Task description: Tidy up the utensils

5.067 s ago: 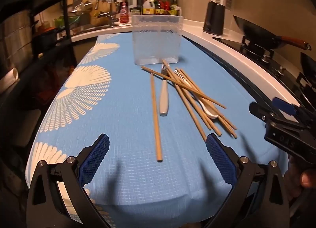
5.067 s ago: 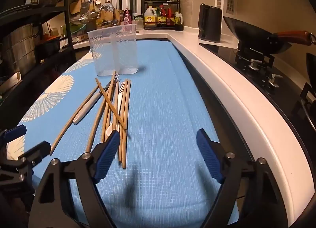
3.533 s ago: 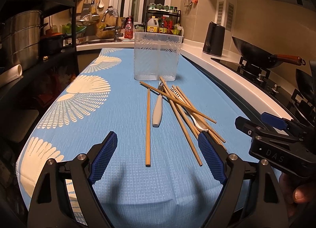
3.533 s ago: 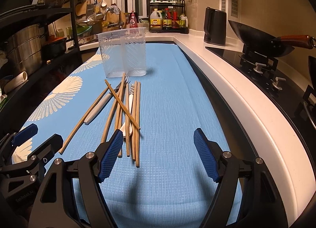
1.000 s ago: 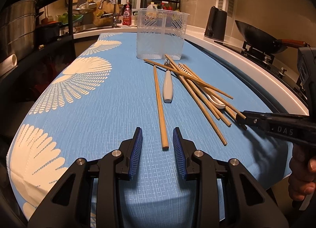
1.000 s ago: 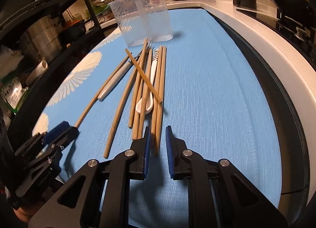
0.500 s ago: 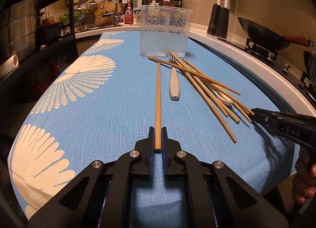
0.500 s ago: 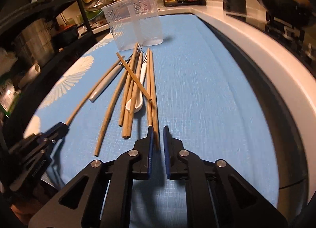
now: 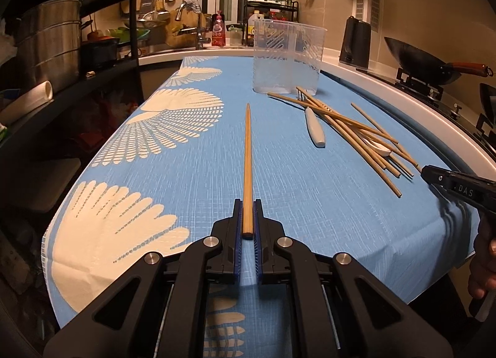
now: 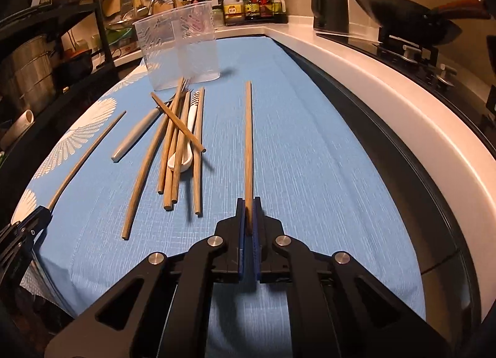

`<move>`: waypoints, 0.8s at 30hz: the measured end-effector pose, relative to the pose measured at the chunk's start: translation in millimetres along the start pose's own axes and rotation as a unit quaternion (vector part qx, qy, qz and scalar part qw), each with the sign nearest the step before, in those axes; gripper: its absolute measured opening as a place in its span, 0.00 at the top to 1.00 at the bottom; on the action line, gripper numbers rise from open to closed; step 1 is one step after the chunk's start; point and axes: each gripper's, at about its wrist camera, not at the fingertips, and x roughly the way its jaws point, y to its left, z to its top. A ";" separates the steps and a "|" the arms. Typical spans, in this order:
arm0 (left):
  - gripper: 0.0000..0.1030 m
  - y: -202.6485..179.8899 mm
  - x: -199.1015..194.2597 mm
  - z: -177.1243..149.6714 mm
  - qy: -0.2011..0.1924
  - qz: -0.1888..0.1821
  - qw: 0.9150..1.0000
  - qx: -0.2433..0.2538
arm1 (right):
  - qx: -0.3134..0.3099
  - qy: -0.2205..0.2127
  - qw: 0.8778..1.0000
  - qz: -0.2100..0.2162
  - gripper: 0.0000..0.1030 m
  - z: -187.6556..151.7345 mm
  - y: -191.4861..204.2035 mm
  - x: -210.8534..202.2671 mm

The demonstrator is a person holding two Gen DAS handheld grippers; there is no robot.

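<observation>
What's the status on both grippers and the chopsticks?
Left gripper shut on one chopstick. Right gripper shut on another chopstick. Container ahead, path unobstructed.

The left gripper (image 9: 247, 218) points forward and downward, its blue pads (image 9: 238, 221) pinched on the near end of a chopstick (image 9: 247, 166). The right gripper (image 10: 248, 215) tilts down likewise, jaws clamped on another chopstick (image 10: 248, 141). A hand (image 9: 483, 259), probably the right, shows dimly at the left view's edge.
</observation>
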 end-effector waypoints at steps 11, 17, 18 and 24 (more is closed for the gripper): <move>0.87 -0.5 0.7 -12.6 -0.041 0.007 0.999 0.004 | -0.008 -0.046 0.999 -0.028 0.92 -11.4 7.5 -1.5; 0.87 -0.8 0.2 -15.0 -0.053 0.012 0.998 0.006 | -0.032 -0.053 0.997 -0.039 0.92 -12.2 10.5 -1.5; 0.87 -1.4 0.0 -15.7 -0.054 0.014 0.998 0.007 | -0.033 -0.053 0.997 -0.038 0.92 -12.6 10.5 -1.6; 0.87 -2.6 1.8 -15.6 -0.061 0.019 0.998 0.007 | -0.039 -0.055 0.997 -0.034 0.92 -12.9 11.0 -2.7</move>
